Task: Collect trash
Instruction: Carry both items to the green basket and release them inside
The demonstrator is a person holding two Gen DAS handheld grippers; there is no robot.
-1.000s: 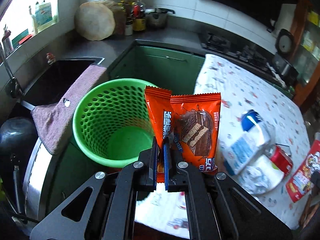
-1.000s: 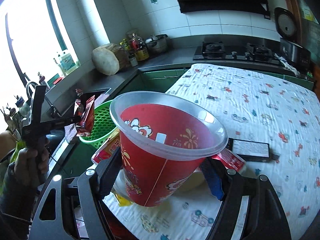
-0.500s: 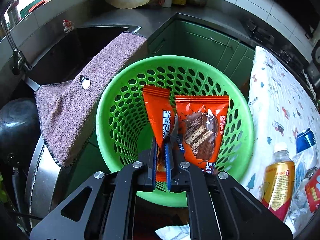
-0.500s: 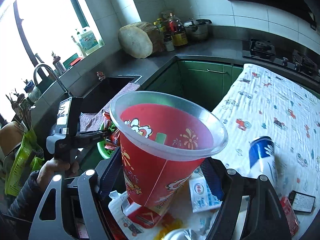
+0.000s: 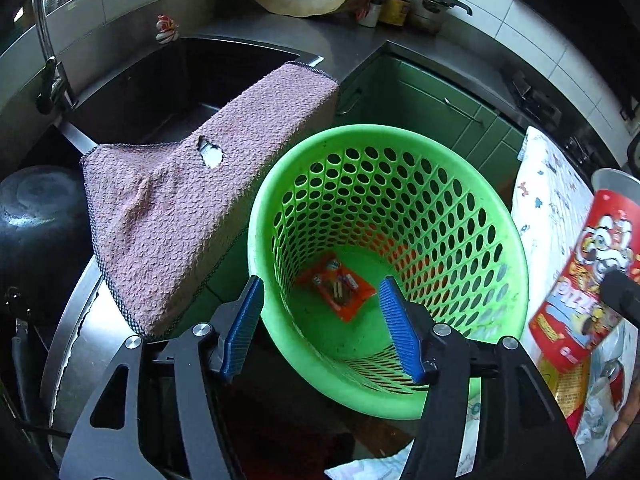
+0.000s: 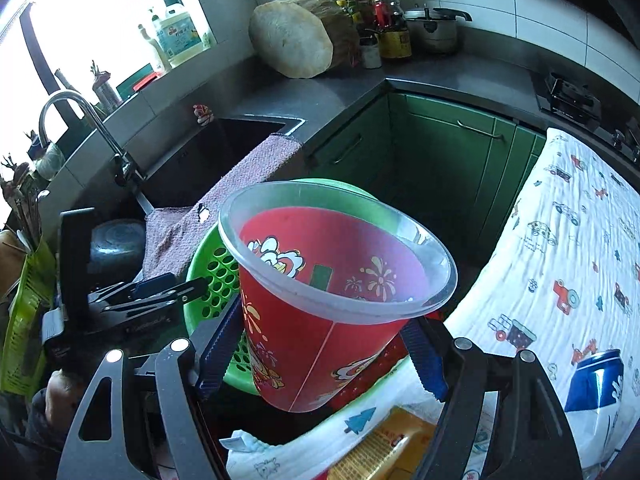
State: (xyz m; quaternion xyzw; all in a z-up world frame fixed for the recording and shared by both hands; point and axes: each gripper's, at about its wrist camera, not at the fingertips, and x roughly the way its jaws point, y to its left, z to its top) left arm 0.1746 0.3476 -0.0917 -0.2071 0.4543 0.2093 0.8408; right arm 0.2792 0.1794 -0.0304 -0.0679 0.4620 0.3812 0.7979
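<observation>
Snack wrapper in the green basket; red cup held just beside its rim.

The green basket [image 5: 384, 256] stands with a pink towel [image 5: 192, 216] touching its rim on the sink side and the cloth-covered surface [image 6: 568, 264] on the other; its mouth is unobstructed from above. The left hand-held gripper [image 5: 322, 330] hangs over the basket, jaws spread wide, holding nothing. An orange snack wrapper [image 5: 336, 286] lies on the basket floor. The right hand-held gripper [image 6: 320, 354] clamps a red cup [image 6: 320, 300] above the basket's rim. The cup hides most of the basket in the right wrist view; a blue can [image 6: 596, 380] lies on the surface beyond.
</observation>
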